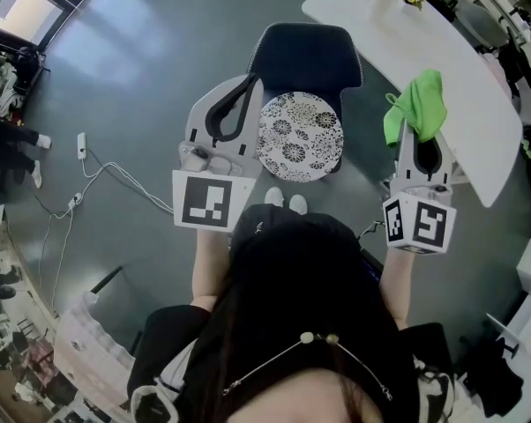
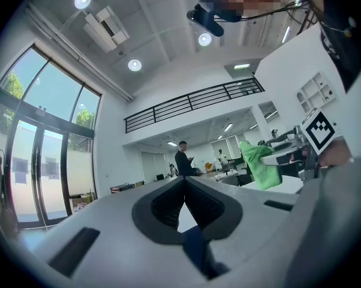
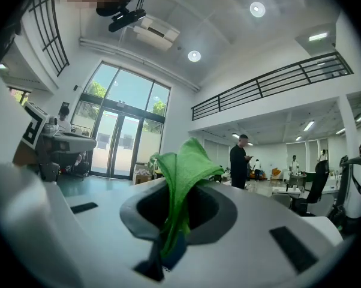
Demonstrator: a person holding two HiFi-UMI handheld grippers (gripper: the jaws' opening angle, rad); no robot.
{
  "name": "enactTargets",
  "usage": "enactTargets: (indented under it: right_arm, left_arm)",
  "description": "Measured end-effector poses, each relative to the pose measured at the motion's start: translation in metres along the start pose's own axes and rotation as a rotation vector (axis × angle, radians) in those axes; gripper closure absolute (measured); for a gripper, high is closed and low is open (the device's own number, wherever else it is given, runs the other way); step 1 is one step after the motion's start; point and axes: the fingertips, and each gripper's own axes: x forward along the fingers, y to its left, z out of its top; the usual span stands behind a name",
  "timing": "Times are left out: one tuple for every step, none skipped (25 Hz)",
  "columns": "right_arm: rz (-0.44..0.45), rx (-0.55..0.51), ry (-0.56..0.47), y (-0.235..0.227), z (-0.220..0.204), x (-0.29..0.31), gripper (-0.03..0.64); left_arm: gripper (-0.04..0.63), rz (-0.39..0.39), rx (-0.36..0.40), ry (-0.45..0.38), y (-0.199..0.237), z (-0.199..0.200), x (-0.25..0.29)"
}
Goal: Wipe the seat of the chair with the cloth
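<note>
Standing up out of the right gripper's (image 3: 179, 218) jaws, the green cloth (image 3: 183, 173) has its long axis in line with them. Its free end is a folded peak pointing away from the person. The jaws are clenched on its lower end, which is lost in the dark slot between them. From the head view the cloth shows against the near edge of the white bench (image 1: 477, 104), off to the right of the chair (image 1: 305, 55) and well apart from the round patterned seat (image 1: 299, 137). The chair's legs are hidden under that seat, and the dark backrest lies on the far side.

The left gripper (image 1: 246, 82) is just left of the seat, its jaws pressed together at the tips with nothing between them. Both hands are hidden behind the marker cubes (image 1: 214, 201) (only the forearms (image 1: 211, 263) show). The arms reach forward on either side of the chair, and both grippers tilt upward, their views taking in the ceiling.
</note>
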Motion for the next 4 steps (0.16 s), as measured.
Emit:
enactTargets:
  right_arm:
    - [-0.003,0.001,0.005,0.0002,-0.0010,-0.0015,0.568]
    - [-0.005,0.003,0.009,0.0003,-0.0017,-0.0028,0.568]
    - [-0.008,0.005,0.012,0.0003,-0.0023,-0.0038,0.568]
    - [-0.011,0.007,0.016,0.0003,-0.0029,-0.0047,0.568]
  left_arm:
    - [0.591,0.001,0.001,0.002,0.0002,-0.0003,-0.0009]
    - [0.591,0.003,0.002,0.004,0.0008,-0.0006,-0.0018]
    - [0.591,0.006,0.001,0.005,0.0015,-0.0008,-0.0025]
    - [0.591,0.008,0.001,0.007,0.0022,-0.0010,-0.0032]
